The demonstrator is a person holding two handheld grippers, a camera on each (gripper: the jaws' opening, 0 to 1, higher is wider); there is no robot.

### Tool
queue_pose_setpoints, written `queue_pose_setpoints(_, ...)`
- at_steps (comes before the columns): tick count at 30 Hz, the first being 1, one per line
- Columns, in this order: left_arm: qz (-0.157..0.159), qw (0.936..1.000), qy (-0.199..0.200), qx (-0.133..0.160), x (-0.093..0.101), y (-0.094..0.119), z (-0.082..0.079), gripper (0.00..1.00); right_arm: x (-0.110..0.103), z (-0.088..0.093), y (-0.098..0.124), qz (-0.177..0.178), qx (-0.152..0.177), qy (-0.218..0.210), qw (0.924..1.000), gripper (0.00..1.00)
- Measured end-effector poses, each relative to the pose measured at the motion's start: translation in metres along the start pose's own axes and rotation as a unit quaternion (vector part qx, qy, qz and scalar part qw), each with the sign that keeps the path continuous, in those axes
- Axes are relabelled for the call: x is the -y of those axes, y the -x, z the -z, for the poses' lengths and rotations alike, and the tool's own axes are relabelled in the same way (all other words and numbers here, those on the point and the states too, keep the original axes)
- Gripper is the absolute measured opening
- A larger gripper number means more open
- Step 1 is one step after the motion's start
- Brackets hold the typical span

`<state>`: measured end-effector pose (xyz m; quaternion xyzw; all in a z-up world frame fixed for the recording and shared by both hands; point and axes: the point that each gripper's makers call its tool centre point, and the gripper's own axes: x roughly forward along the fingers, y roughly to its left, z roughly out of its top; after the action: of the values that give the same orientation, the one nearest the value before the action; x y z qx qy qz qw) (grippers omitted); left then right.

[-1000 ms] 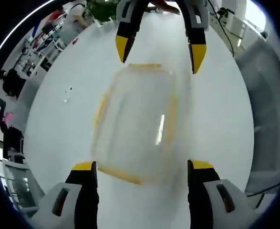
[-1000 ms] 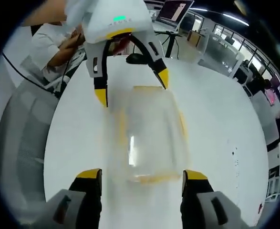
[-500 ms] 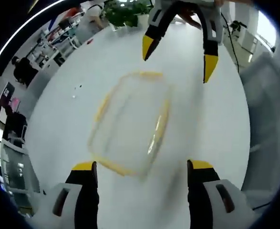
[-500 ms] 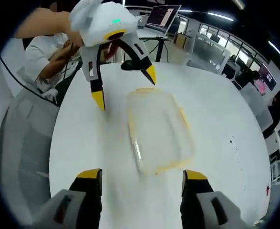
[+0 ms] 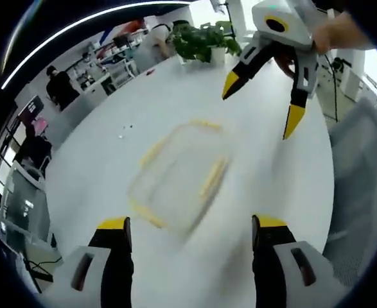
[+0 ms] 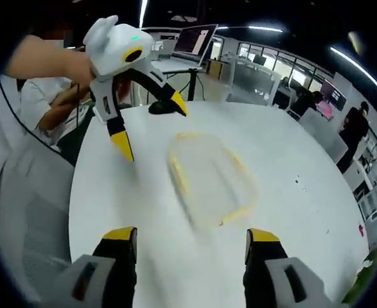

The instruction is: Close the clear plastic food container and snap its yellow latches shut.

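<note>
Your left gripper is spread wide, holding nothing; the clear container with yellow latches sits blurred mid-frame on the white table, apart from the jaws. Your right gripper is wide too, empty; the container lies centre frame, lid on, left gripper upper left.

Bright, perhaps overexposed; motion-blurred centre.

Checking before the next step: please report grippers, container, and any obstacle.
Left gripper open, right gripper open, both above the table. Container on table, untouched, image blurred, latch state unclear. Nothing in the way.
</note>
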<state>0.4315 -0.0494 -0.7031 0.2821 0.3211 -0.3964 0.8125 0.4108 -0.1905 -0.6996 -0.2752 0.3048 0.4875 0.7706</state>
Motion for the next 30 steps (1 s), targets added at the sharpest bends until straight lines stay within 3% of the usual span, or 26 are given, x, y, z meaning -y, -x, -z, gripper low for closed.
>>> queue_pose_setpoints(8, -0.019, 0.9983, 0.037, 0.04, 0.015, 0.017, 0.007, 0.76, -0.012, 0.006, 0.015, 0.021, 0.025, -0.015, 0.9993, 0.67)
queue_pose_setpoints(18, -0.035, 0.9969, 0.052, 0.046, 0.041, 0.04, 0.041, 0.76, -0.029, 0.023, 0.032, 0.045, 0.044, -0.044, 0.9971, 0.67)
queue_pose_setpoints(20, -0.03, 0.9938, 0.083, 0.068, 0.049, 0.043, 0.042, 0.77, -0.03, 0.024, 0.036, 0.053, 0.05, -0.045, 0.9963, 0.67)
queue_pose_setpoints(24, -0.036, 0.995, 0.074, 0.058, 0.061, 0.048, 0.054, 0.77, -0.033, 0.027, 0.047, 0.068, 0.065, -0.058, 0.9939, 0.67)
queue_pose_setpoints(30, -0.041, 0.9922, 0.087, 0.078, 0.079, 0.058, 0.058, 0.78, -0.043, 0.04, 0.059, 0.086, 0.076, -0.066, 0.9912, 0.67)
